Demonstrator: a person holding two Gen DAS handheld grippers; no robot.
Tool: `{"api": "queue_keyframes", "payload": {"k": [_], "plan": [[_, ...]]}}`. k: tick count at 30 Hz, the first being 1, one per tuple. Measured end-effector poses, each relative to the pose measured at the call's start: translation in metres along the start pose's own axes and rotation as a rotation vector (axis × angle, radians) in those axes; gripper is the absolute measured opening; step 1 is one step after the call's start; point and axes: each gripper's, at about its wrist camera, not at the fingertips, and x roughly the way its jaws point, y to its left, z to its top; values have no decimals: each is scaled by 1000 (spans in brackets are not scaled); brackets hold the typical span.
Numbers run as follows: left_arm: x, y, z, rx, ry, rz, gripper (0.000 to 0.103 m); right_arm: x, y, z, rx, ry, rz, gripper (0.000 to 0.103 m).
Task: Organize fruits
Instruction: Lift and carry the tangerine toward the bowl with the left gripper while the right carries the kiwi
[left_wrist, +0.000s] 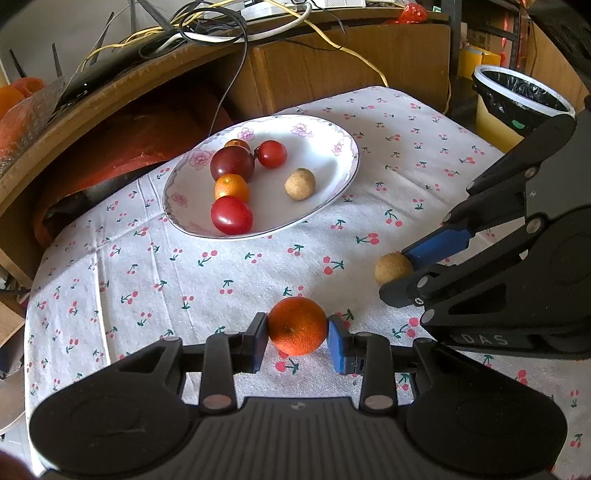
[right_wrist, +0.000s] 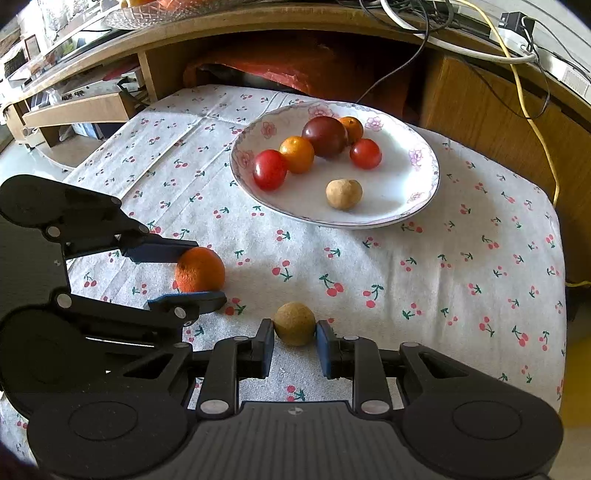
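An orange mandarin (left_wrist: 297, 325) sits between the blue pads of my left gripper (left_wrist: 297, 334), which is shut on it just above the cherry-print cloth. My right gripper (right_wrist: 294, 332) is shut on a small tan round fruit (right_wrist: 294, 323). Each gripper shows in the other's view: the right gripper (left_wrist: 397, 271) with the tan fruit (left_wrist: 391, 266), the left gripper (right_wrist: 205, 272) with the mandarin (right_wrist: 199, 271). Beyond them a flowered white plate (left_wrist: 314, 155) (right_wrist: 399, 173) holds several fruits: red tomatoes, a dark plum, small oranges and another tan fruit.
The cloth-covered table (left_wrist: 221, 266) drops off at left, right and far edges. Behind it stands a wooden desk (left_wrist: 332, 62) with hanging cables and a red bundle beneath. A yellow bin with a black liner (left_wrist: 524, 96) stands at the far right.
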Motion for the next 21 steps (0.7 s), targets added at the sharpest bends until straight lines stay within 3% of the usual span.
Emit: {"api": "queue_keyframes", "payload": {"k": [21], "plan": [[-1,3,-2,-44,15,-17,43,-2,-2,-2,4,-2,2,20]]}}
